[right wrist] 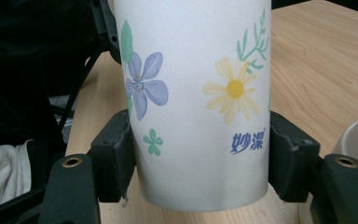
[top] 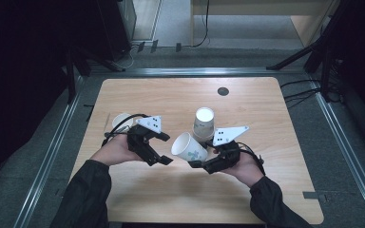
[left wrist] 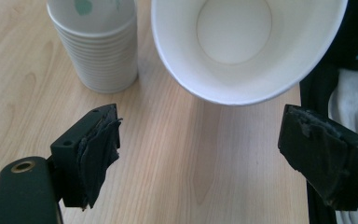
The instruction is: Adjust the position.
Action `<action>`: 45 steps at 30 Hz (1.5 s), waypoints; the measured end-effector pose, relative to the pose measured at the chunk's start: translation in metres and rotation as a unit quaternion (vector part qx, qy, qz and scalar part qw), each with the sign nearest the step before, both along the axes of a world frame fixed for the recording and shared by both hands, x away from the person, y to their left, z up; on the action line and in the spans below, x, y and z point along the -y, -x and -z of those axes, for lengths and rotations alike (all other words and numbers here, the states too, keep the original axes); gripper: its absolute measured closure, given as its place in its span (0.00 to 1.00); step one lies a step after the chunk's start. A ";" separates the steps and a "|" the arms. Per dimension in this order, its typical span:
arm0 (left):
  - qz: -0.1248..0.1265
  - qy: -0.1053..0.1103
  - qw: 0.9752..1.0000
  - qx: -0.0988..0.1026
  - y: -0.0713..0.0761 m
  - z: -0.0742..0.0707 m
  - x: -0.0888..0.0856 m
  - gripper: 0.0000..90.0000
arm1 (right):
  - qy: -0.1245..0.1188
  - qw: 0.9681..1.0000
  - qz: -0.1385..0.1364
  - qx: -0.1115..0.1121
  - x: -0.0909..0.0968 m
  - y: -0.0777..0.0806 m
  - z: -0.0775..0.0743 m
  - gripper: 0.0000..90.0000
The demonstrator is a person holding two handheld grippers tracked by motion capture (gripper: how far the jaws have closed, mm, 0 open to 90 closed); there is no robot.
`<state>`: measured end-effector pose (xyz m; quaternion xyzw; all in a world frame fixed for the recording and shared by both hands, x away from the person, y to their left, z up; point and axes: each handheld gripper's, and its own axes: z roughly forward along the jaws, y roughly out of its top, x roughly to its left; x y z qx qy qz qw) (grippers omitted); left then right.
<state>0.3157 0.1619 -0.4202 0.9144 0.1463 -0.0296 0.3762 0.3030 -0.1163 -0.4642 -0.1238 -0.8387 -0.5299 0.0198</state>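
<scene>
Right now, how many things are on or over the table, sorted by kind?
Single paper cups: 2, the flowered cup clamped in the right gripper and a cup behind the left gripper
Stacks of nested cups: 1
Hand-held grippers: 2
Total: 5

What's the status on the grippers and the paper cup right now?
Right gripper shut on flowered paper cup, tipped mouth-first toward left gripper. Left open, empty. Cup stack stands beside.
</scene>
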 end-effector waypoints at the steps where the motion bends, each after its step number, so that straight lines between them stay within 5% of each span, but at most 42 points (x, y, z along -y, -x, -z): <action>1: -0.002 0.005 1.000 0.003 0.000 0.000 0.000 0.14 | -0.002 1.000 0.001 0.000 0.000 0.000 0.000 0.38; 8: -0.012 0.031 0.999 -0.003 0.003 0.003 0.008 0.14 | -0.015 1.000 0.003 -0.005 0.003 -0.002 -0.002 0.38; 12: -0.024 0.017 0.999 0.015 0.006 0.004 0.014 0.14 | -0.021 1.000 0.005 -0.009 0.004 -0.002 -0.002 0.38; 21: -0.018 0.041 0.999 -0.003 0.007 0.006 0.022 0.14 | -0.021 1.000 0.001 -0.009 0.004 -0.002 -0.002 0.38; 33: -0.026 0.100 0.994 -0.020 0.005 0.000 0.022 0.14 | -0.025 1.000 -0.006 -0.014 0.002 -0.001 -0.001 0.38; 45: -0.034 0.123 0.992 -0.022 0.005 0.001 0.026 0.17 | -0.029 0.999 -0.010 -0.026 -0.003 -0.001 0.002 0.38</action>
